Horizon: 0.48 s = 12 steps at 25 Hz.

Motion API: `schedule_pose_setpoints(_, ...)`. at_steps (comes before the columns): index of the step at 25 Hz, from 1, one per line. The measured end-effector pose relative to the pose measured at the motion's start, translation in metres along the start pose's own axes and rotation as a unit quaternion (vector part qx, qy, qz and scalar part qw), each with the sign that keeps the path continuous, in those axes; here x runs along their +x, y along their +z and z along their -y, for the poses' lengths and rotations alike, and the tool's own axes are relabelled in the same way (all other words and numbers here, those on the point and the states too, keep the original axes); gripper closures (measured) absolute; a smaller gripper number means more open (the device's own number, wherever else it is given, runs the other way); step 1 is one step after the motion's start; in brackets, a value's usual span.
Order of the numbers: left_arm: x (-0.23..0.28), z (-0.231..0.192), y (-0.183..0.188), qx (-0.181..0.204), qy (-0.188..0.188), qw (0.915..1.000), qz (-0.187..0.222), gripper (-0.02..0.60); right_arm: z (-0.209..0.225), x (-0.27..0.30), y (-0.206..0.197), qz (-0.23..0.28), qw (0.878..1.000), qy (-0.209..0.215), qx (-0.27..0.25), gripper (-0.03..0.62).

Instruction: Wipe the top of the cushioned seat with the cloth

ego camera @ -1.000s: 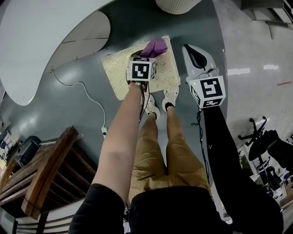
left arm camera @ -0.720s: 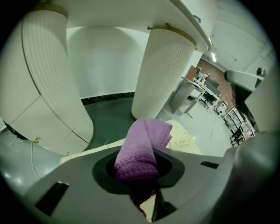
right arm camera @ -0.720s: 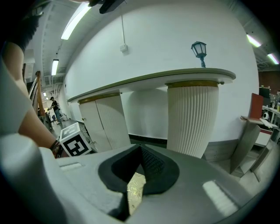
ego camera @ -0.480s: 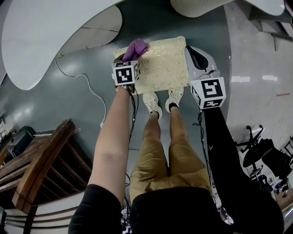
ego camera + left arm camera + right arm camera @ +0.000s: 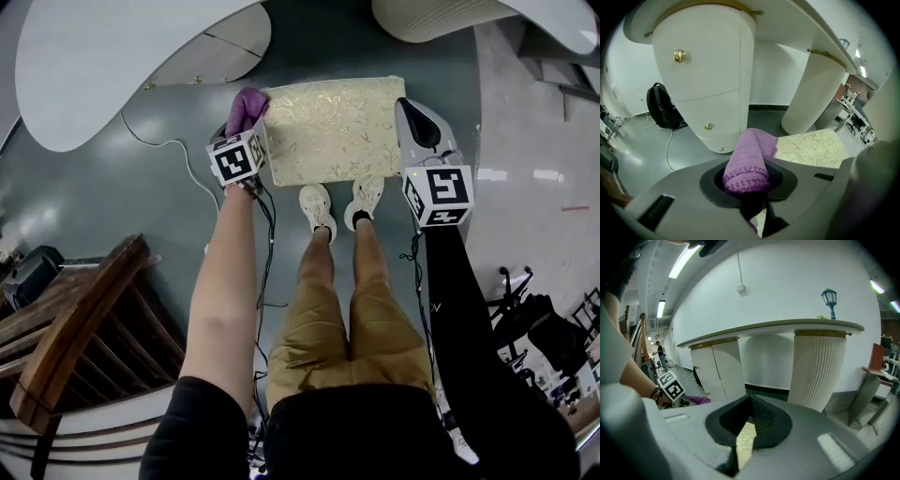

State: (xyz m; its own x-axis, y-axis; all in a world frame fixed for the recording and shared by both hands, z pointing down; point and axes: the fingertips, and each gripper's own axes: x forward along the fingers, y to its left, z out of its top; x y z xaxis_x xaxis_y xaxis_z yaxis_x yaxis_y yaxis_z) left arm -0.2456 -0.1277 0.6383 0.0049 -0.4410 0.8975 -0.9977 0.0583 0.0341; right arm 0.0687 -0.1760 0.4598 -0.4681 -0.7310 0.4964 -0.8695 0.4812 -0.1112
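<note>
Two grippers are in play. The left gripper [image 5: 750, 199] has its jaws closed on a purple cloth [image 5: 747, 161]. The cloth is clamped as a folded roll and sticks out past the jaw tips. Just ahead and to the right of those jaws lies the cushioned seat [image 5: 813, 147], pale gold with a leaf pattern, and the cloth's far end sits at its near corner. Whether the two touch cannot be told. Beyond the jaws stands a white cabinet [image 5: 708, 79]. The right gripper [image 5: 746, 430] holds its jaws drawn nearly together, nothing gripped. A thin slit between them shows the seat's gold fabric below. Ahead of these jaws, to the right, rises a ribbed column [image 5: 818, 366].
</note>
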Motion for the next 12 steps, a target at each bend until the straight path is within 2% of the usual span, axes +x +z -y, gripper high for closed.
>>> schedule_pose_setpoints(6,-0.013,-0.013,0.003,0.014,-0.020,0.9992,0.032,0.492,0.001,-0.015,0.001,0.023,0.998,-0.046,0.019,0.594)
schedule_pose_setpoints(12,-0.034,0.031,0.021,0.050,-0.079,0.9925,0.079,0.492,0.015,-0.039,-0.004,0.043,0.994,-0.069,0.070,0.594)
